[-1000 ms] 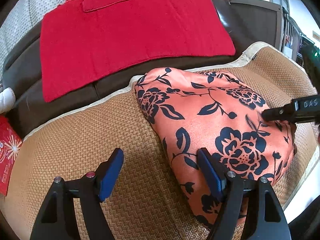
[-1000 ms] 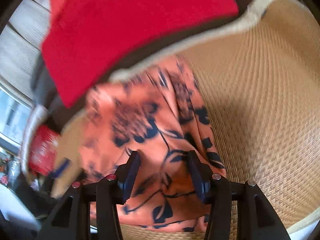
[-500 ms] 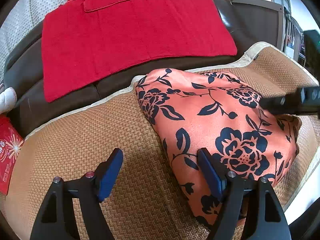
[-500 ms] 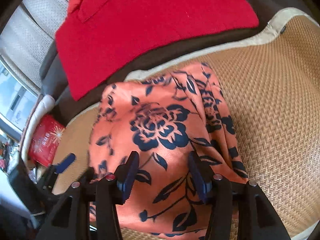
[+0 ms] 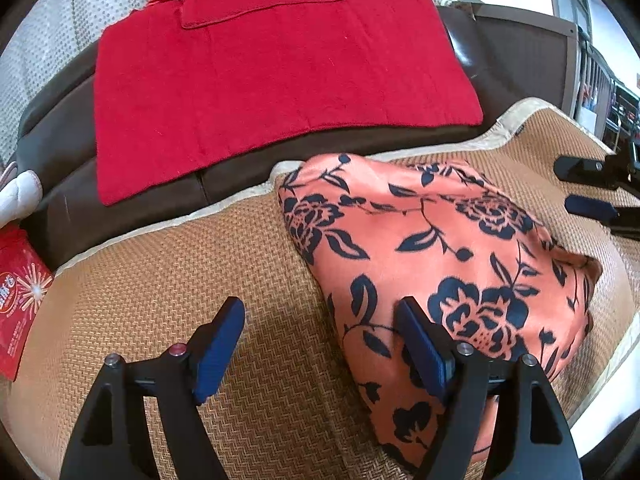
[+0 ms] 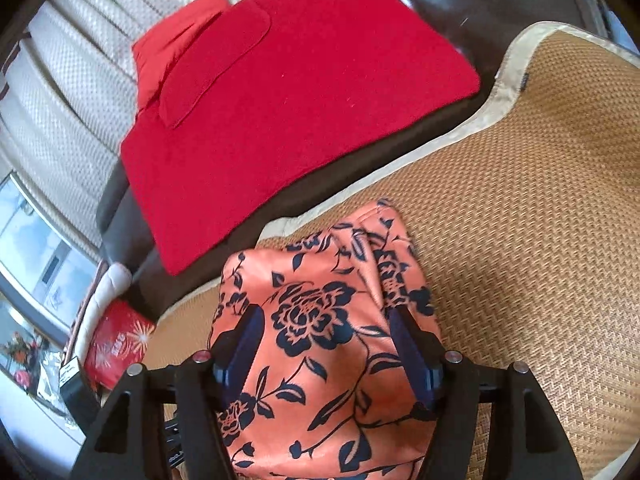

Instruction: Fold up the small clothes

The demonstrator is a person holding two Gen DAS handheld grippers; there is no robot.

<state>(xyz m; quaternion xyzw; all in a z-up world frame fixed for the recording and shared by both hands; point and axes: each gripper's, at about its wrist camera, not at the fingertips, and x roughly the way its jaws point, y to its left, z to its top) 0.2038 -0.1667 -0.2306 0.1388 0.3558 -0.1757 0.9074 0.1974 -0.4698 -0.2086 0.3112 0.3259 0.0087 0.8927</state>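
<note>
A: Orange satin garment with a dark blue flower print [image 5: 432, 256] — where is it seen?

B: It is laid in a folded heap on the tan woven rattan seat mat [image 5: 168, 280], near the mat's pale cloth-edged back border. In the right wrist view the same garment [image 6: 320, 344] is spread under the camera.

A: How are the jaws of the left gripper [image 5: 320, 348] held?

B: They are spread wide, nothing pinched. One blue pad is placed over the bare mat, the other over the garment's near edge.

A: And the right gripper [image 6: 326, 350]?

B: Its jaws are spread too, nothing clamped, with the garment seen between and below them. From the left view it [image 5: 588, 192] is seen beside the garment's far side.

A: What is found behind?

B: A flat red felt cloth [image 5: 264, 80] is draped over the dark brown leather sofa [image 5: 516, 52]. A red printed packet [image 5: 20, 296] is seen at the mat's left.
</note>
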